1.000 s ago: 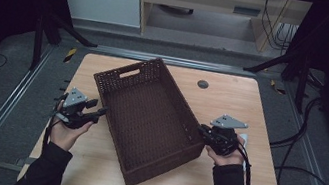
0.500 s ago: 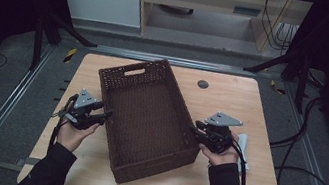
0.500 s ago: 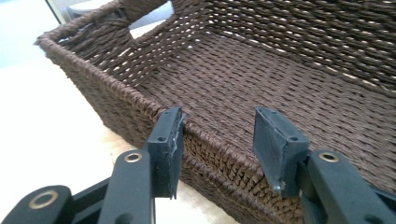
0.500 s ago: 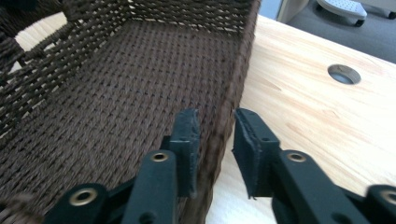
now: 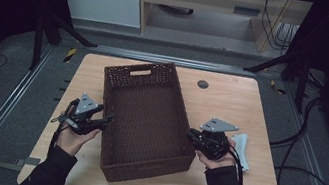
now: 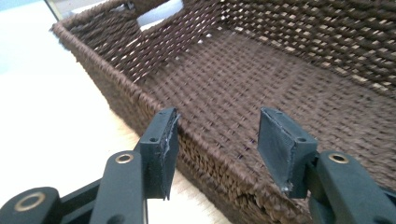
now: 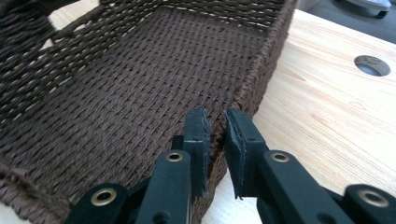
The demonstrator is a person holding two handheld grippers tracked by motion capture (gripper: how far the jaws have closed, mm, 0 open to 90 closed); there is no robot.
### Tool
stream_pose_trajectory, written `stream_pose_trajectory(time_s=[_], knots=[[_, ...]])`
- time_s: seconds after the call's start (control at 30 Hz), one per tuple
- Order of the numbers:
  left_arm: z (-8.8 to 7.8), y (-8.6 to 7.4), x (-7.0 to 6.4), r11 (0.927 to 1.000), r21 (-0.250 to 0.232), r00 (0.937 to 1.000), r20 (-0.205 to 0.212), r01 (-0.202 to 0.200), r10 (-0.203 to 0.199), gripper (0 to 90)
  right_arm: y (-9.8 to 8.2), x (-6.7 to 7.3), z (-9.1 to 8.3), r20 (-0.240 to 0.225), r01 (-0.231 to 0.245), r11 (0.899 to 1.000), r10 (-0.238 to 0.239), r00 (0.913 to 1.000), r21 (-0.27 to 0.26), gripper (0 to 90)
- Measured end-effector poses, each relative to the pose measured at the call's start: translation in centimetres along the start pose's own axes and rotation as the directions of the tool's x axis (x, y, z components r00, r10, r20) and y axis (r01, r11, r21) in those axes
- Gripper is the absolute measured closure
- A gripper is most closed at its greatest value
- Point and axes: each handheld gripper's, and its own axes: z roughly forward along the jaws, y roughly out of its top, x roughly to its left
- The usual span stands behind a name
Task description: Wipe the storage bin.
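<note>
Resting on the light wooden table (image 5: 247, 101), the dark brown woven basket (image 5: 147, 120) lies slightly skewed, its handle cut-out at the far end. It holds nothing.

Left gripper (image 5: 104, 119): held at the basket's left long wall, seen in the high view. In the left gripper view the jaws straddle the rim, one pad (image 6: 163, 144) outside and one inside, with a clear gap on the inner side. The jaws stand wide and have just been opening further; the wall is between them but the pads do not press on it.

Right gripper (image 5: 191, 136): held at the right long wall, near the basket's near corner. In the right gripper view the jaws stand narrow, one pad (image 7: 196, 135) inside the wall and one outside, the rim pinched between them. They have just been closing; the grip on the wall is firm as far as the frame shows.

A white object (image 5: 242, 146) lies on the table beside the right hand (image 5: 217, 159); what it is cannot be told. A round dark hole (image 5: 203, 84) sits in the tabletop beyond the basket's right side, apart from it.
</note>
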Motion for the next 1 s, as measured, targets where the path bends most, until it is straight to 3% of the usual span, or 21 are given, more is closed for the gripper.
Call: stream_pose_trajectory(time_s=[0.2, 0.27, 0.4, 0.5, 0.53, 0.63, 0.83, 0.93, 1.0], knots=[[0.6, 0.1, 0.6, 1.0000, -0.001, 1.0000, 0.004, 0.004, -0.004, 51.9, 0.7, -0.4, 0.4, 0.035, -0.023, 0.997, 0.025, 0.9991, -0.068, 59.4], [0.9, 0.2, 0.8, 1.0000, -0.007, 1.0000, 0.000, -0.004, 0.004, 52.1, 0.8, -0.6, 1.1, 0.039, -0.032, 0.997, 0.035, 0.9986, -0.070, 59.8], [1.4, 0.2, 0.9, 0.9995, -0.017, 0.9996, -0.005, -0.028, 0.028, 49.5, 0.6, -0.6, 2.0, 0.064, -0.001, 0.999, 0.005, 0.9979, -0.053, 67.7], [1.3, 0.3, 0.9, 0.9996, -0.016, 0.9997, 0.005, -0.024, 0.024, 47.7, 0.5, -0.7, 2.0, 0.018, -0.021, 0.998, 0.023, 0.9996, -0.060, 77.5], [1.2, 0.3, 0.9, 0.9997, -0.017, 0.9998, 0.008, -0.019, 0.019, 47.2, 0.5, -0.4, 1.9, 0.030, -0.010, 0.998, 0.012, 0.9995, -0.057, 77.8], [0.7, 0.2, 0.7, 0.9996, -0.020, 0.9996, 0.020, -0.018, 0.018, 46.1, 0.5, 0.0, 1.8, 0.042, 0.009, 0.999, -0.007, 0.9991, -0.043, 77.9], [0.2, -0.1, 0.6, 0.9999, 0.011, 0.9997, 0.025, -0.010, 0.010, 46.3, 0.6, 0.6, 0.8, -0.055, 0.014, 1.000, -0.014, 0.9984, 0.008, 75.4], [0.3, -0.2, 0.7, 0.9997, 0.020, 0.9999, 0.014, -0.009, 0.009, 49.0, 0.9, 0.7, 0.7, -0.046, 0.004, 1.000, -0.005, 0.9989, -0.025, 68.9], [0.3, -0.2, 1.0, 0.9998, 0.020, 0.9998, 0.018, 0.000, 0.000, 53.3, 1.1, 0.6, 0.9, -0.017, -0.007, 0.999, 0.006, 0.9998, -0.051, 65.8]])
